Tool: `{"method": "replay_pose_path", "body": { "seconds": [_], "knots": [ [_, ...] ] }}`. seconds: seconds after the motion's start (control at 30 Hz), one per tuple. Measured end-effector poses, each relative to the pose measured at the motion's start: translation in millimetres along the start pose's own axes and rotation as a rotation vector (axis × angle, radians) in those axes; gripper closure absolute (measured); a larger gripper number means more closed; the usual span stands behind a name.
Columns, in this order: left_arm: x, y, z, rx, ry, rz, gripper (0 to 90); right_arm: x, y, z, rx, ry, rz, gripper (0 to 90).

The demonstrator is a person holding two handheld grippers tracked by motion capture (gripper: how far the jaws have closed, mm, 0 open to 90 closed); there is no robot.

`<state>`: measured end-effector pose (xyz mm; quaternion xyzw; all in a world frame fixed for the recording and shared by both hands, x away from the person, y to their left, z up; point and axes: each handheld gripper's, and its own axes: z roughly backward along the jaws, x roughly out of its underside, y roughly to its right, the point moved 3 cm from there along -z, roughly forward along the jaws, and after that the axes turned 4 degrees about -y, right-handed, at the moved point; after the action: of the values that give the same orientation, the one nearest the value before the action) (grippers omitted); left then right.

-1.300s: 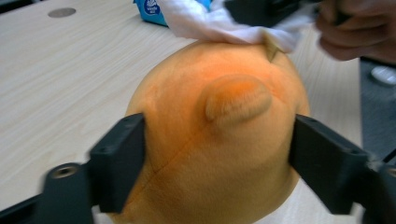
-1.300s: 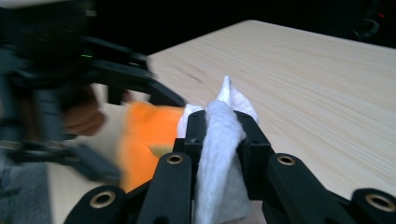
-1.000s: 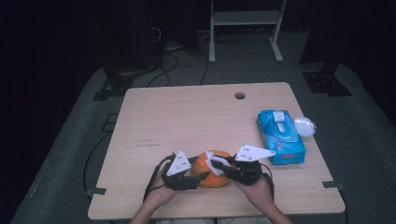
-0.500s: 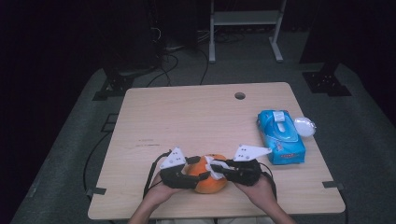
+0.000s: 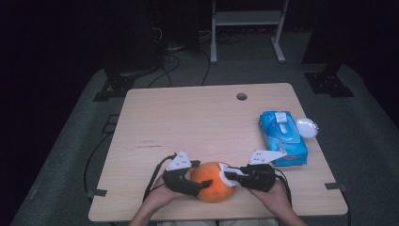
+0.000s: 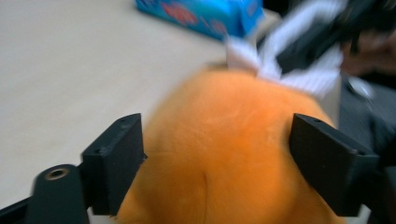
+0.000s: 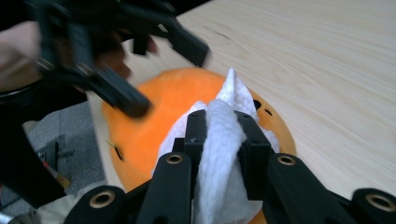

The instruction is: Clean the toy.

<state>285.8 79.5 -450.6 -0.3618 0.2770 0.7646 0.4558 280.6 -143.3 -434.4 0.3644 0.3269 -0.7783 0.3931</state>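
Observation:
A round orange soft thing [image 5: 214,181] lies near the table's front edge. My left gripper [image 5: 200,182] reaches over it from the left. In the left gripper view its jaws [image 6: 217,163] have just been opening and stand wide on either side of the orange thing [image 6: 224,149], which sits between them. My right gripper [image 5: 231,176] comes from the right, shut on a white wipe [image 5: 227,174]. In the right gripper view the wipe [image 7: 233,93] is pinched between the jaws of my right gripper [image 7: 219,135] and rests against the orange thing [image 7: 159,112].
A blue pack of wipes [image 5: 283,137] lies at the right side of the wooden table [image 5: 188,122], with a small white lid [image 5: 307,127] beside it. A round hole [image 5: 242,96] is near the far edge. Cables and stand legs lie on the floor beyond.
The left gripper's jaws have spread wider around the orange thing. The right gripper with its wipe has shifted slightly right and toward the front edge.

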Motion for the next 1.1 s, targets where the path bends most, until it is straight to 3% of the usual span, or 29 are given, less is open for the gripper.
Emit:
{"method": "replay_pose_path", "body": {
  "seconds": [0.1,0.2,0.33,0.43,0.5,0.6,0.7,0.87,1.0,1.1],
  "knots": [
    [-2.4,8.6,-1.5,0.000,-0.023,-0.071,24.8,-2.5,-10.3,-2.2,0.009,0.014,0.061,76.1],
    [-0.1,9.5,0.3,0.005,-0.027,-0.091,26.8,-6.0,-4.7,-7.1,0.044,0.031,0.059,76.2],
    [0.5,3.9,5.3,0.014,-0.009,-0.056,25.5,0.0,12.4,-5.4,0.099,0.019,0.023,76.2],
    [-2.6,-2.4,5.2,-0.007,-0.001,0.019,12.9,4.9,10.4,1.5,0.108,0.008,0.024,76.3],
    [0.9,-3.2,2.3,0.007,-0.017,0.020,11.0,6.7,3.1,4.0,0.094,0.011,0.036,76.4],
    [0.7,3.9,-1.4,-0.003,-0.025,-0.032,19.9,2.9,-9.6,0.7,0.054,0.019,0.060,76.4],
    [-1.3,11.2,-3.7,-0.027,-0.040,-0.091,25.5,-10.9,-8.9,-13.8,0.035,0.039,0.052,76.5],
    [3.1,10.6,-0.1,-0.011,-0.033,-0.095,26.0,-15.8,7.3,-26.0,0.076,0.019,0.029,76.5],
    [2.7,10.7,-0.8,-0.007,-0.032,-0.117,26.0,-1.2,20.4,-12.0,0.087,-0.001,-0.026,76.6],
    [2.4,9.2,-1.5,-0.010,-0.033,-0.109,25.2,5.1,17.3,-1.1,0.081,0.001,-0.029,76.5]
  ]
}}
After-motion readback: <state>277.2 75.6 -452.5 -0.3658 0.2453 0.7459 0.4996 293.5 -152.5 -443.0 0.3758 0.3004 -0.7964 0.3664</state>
